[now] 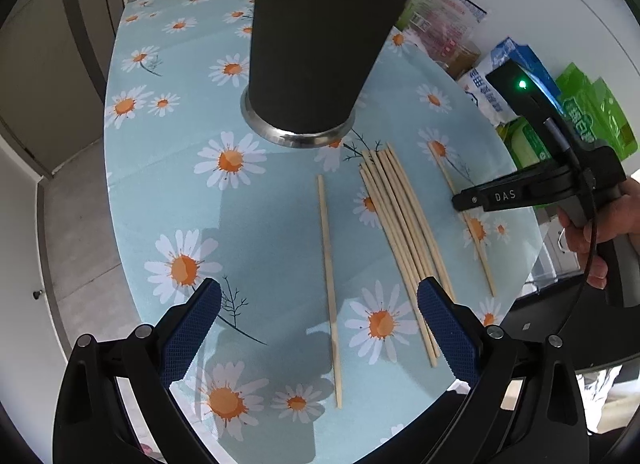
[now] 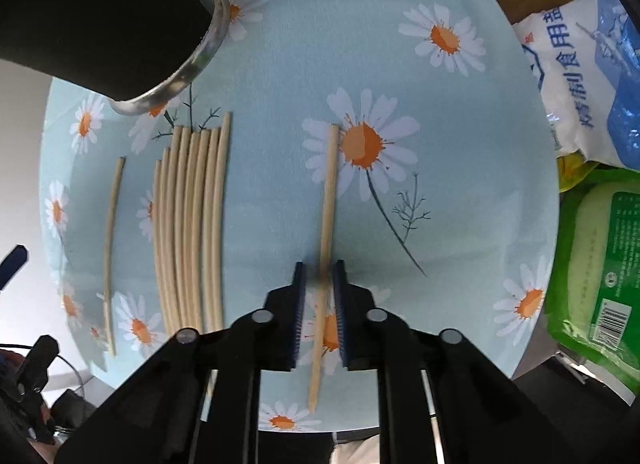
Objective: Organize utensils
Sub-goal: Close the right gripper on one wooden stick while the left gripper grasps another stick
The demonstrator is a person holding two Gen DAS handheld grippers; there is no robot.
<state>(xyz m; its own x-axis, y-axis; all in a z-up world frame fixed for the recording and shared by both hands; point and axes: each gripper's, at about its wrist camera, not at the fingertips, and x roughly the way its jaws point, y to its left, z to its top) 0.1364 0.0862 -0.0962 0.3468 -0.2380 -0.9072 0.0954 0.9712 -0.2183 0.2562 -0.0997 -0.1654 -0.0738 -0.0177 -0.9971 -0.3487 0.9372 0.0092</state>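
The right gripper [image 2: 320, 296] clenches a lone chopstick [image 2: 327, 200] for the black holder [image 1: 320, 44], while the left gripper [image 1: 318, 328], released, hovers above another chopstick [image 1: 329, 284].

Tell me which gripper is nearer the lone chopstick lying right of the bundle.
Right. The right gripper has closed around that chopstick; the left gripper hovers open over another single chopstick, beyond the bundle.
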